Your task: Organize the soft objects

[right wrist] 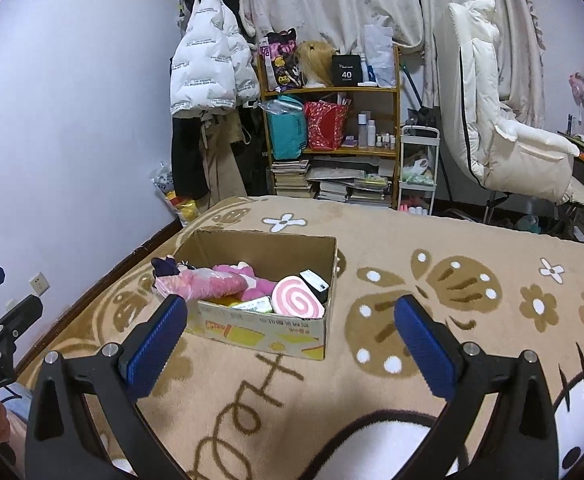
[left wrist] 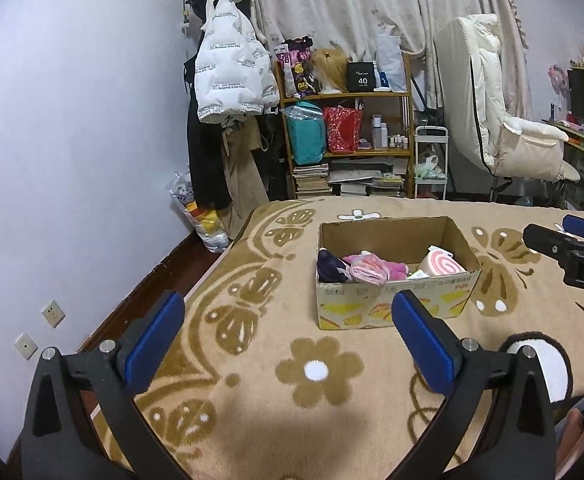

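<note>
Blanket (right wrist: 372, 240) bears cardboard box (right wrist: 259, 332); shelf (right wrist: 332, 92), chair (right wrist: 504, 140) behind.

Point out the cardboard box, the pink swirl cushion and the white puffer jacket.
cardboard box (right wrist: 263, 336), right wrist view, printed front wall.
pink swirl cushion (right wrist: 296, 299), right wrist view, spiral face.
white puffer jacket (left wrist: 231, 60), left wrist view, quilted back.

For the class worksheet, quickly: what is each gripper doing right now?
Left gripper: open, holding nothing.
Right gripper: open, holding nothing.
</note>
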### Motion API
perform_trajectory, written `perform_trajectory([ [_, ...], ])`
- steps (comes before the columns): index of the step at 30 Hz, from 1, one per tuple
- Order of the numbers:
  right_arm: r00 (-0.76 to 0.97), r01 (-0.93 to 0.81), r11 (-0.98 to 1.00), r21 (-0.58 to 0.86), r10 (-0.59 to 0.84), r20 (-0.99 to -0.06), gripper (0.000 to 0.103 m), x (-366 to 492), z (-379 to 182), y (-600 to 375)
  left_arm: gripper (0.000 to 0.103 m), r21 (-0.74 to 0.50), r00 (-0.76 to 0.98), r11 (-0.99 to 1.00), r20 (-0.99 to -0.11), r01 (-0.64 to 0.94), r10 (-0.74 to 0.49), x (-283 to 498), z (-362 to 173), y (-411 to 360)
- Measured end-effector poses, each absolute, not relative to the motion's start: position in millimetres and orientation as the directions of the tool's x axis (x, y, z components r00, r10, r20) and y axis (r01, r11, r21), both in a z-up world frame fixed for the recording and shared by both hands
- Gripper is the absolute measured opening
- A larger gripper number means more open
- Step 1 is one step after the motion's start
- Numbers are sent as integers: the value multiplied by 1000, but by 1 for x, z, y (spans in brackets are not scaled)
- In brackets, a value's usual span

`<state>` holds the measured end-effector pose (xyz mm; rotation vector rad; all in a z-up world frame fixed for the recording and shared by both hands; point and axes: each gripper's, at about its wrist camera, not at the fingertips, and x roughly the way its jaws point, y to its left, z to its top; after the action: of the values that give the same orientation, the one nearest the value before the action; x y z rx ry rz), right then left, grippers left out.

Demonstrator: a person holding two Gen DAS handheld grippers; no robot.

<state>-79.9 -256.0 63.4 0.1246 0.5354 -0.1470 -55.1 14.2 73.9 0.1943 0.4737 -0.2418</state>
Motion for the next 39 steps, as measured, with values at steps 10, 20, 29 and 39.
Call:
perform_trajectory([
  [10,855,204,976,73,-141,-499,103,-84,51,-255,102,157,860,948,-481,278,-172,-54,50,13],
  [20,834,215,973,82,-139,-534,103,-74,31,-257,102,165,852,949,-500,270,-155,-40,36,12],
  [29,825,222,973,68,-150,-545,103,-70,23,-255,102,164,841,947,-517,277,-157,-34,25,13],
  [39,816,221,974,60,-151,-557,103,-69,17,-253,102,203,848,938,-510,280,-143,-40,19,6],
])
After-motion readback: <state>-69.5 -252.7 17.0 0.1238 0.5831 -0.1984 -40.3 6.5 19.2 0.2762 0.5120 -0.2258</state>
